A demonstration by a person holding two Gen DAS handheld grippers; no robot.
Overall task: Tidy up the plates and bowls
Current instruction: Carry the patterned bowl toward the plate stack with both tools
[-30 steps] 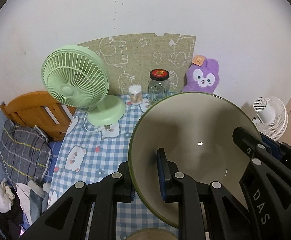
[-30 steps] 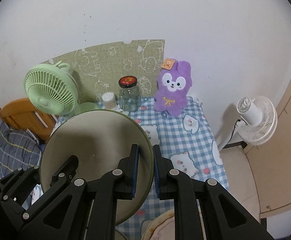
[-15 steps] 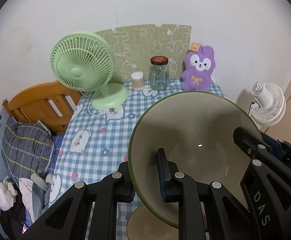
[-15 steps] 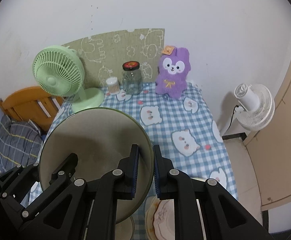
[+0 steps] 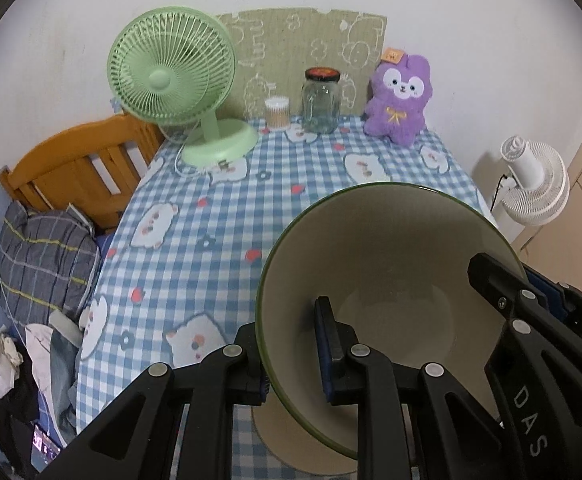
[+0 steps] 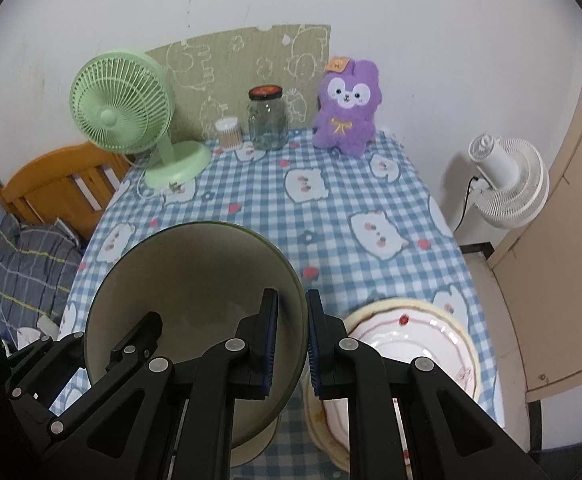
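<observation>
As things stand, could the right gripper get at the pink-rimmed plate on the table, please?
Probably not yet. The right gripper is shut on the rim of the green-edged bowl, shared with the left gripper. The plate lies close below, unobstructed, once the bowl is set down.

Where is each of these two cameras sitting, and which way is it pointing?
Left wrist view: rides the left tool, looking down its fingers at the table; the tool pinches the bowl rim.
Right wrist view: rides the right tool, same direction; it pinches the opposite rim, a plate beside.
Shared: bowl, green fan, jar, purple plush.
</observation>
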